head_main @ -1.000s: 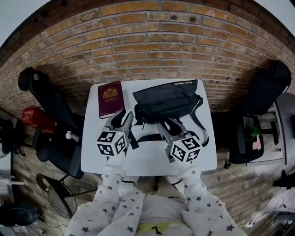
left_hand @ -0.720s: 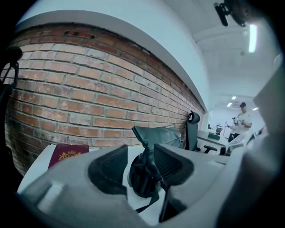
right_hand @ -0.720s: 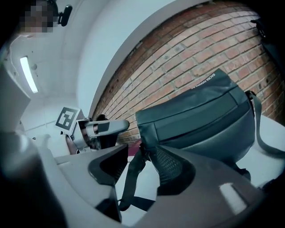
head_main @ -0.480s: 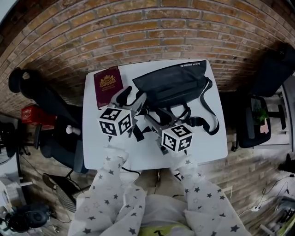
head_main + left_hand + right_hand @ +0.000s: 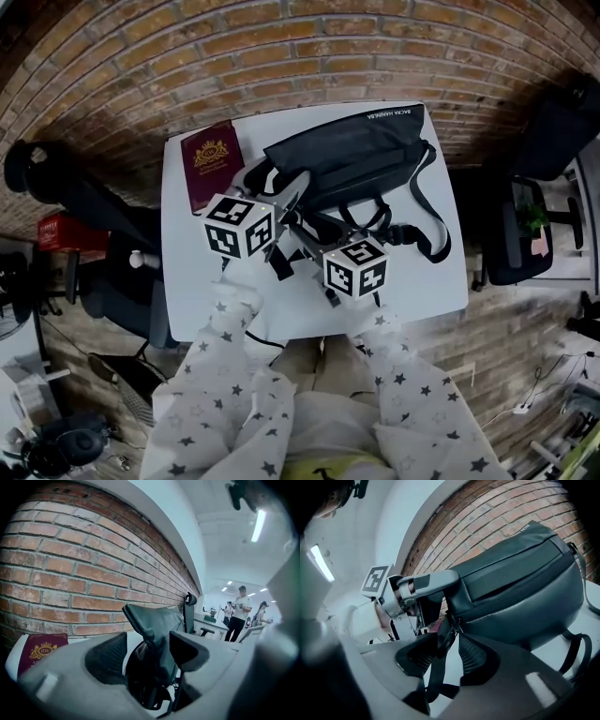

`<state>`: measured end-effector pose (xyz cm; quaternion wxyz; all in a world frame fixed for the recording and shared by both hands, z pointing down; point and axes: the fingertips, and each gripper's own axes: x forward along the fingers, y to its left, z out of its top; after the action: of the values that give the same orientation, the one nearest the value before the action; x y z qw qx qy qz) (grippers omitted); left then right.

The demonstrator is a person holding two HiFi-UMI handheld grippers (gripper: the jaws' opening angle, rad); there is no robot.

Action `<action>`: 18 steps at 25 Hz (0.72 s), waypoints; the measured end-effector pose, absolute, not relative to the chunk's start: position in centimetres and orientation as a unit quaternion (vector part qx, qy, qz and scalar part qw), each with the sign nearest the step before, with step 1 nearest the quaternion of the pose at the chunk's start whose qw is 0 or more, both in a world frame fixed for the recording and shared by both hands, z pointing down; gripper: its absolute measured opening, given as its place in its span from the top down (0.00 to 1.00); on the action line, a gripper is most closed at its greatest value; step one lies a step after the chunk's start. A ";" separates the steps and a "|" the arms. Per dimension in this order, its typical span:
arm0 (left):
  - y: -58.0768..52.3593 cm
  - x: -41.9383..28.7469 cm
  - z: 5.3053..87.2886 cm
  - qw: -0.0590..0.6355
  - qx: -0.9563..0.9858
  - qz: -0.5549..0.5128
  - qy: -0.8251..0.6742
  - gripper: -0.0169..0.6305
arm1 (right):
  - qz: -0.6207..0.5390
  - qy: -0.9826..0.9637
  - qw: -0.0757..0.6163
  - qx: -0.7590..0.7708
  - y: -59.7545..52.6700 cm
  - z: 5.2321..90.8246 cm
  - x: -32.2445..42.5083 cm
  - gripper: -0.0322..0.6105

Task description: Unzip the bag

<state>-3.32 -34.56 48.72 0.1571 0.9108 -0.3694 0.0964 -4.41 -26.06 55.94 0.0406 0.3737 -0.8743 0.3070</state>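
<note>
Grasp stage: the left hand-held gripper, jaws just opened wide, straddles the black bag at its end on the surface; the right hand-held gripper, jaws just narrowing, loosely flanks the strap, and pinching the zip pull likely follows.

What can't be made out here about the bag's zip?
- Zipper pull: head view, left gripper covers the bag end; its jaws, just opened, straddle it.
- Zip open or shut: right gripper view, seam too dark; the right gripper, jaws just closing, straddles only the strap.
- Bag's underside: every view, faces the table.
</note>
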 end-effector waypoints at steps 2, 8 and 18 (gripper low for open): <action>-34.5 -3.1 48.9 0.154 0.913 0.101 -0.365 0.58 | 0.309 -0.873 0.044 0.375 -25.9 56.1 -4.3 0.75; -34.3 -2.5 48.9 0.138 0.920 0.110 -0.349 0.70 | 0.312 -0.865 0.040 0.390 -26.2 56.1 -3.4 0.83; -34.1 -2.2 49.2 0.137 0.926 0.106 -0.335 0.74 | 0.307 -0.859 0.038 0.407 -26.3 55.6 -2.2 0.86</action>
<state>-2.24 -34.14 49.16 0.1368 0.9262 -0.3348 0.1062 -2.20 -26.27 55.63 0.0375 0.4074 -0.8591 0.3074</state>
